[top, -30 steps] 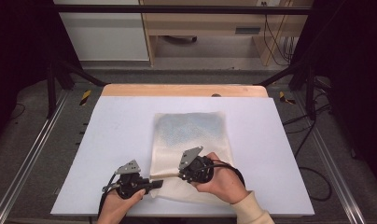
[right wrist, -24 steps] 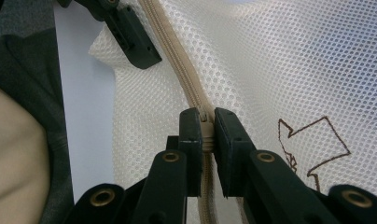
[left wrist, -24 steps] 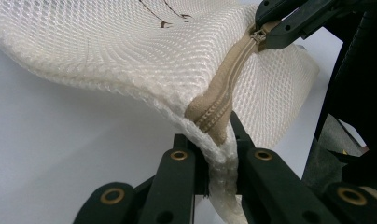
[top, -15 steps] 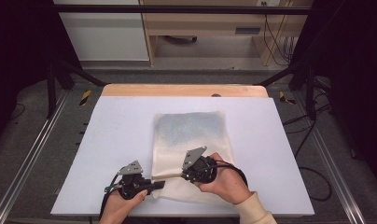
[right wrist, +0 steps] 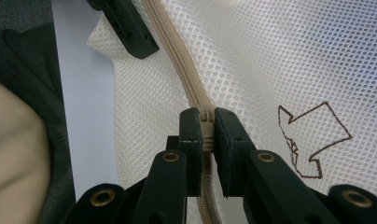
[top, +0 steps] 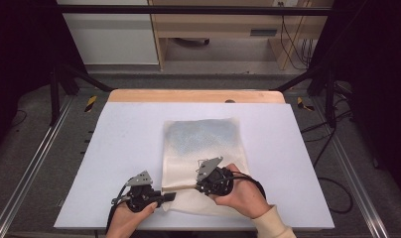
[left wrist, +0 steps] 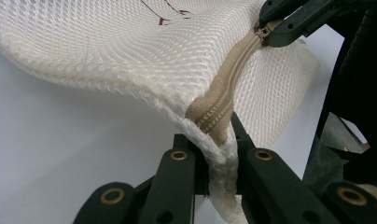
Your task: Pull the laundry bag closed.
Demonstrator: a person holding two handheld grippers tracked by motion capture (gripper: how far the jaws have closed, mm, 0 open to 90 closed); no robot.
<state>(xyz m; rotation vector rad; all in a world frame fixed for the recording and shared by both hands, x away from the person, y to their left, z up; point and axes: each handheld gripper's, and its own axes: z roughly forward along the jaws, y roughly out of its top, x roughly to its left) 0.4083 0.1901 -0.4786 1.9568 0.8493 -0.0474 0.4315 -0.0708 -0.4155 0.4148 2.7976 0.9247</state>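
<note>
Mesh bag (top: 201, 148) flat on the worktop (top: 124, 139), stretching away beyond both tongs. Left tongs (left wrist: 218, 154) clamped on the bag's near corner at the zipper (left wrist: 233, 74) end. Right tongs (right wrist: 206, 135) clamped on the zipper pull, just beside the left tongs along the same edge.

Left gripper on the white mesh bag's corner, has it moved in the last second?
No. The left gripper holds its spot by the white table's near edge, shut on the white mesh zipper bag.
</note>
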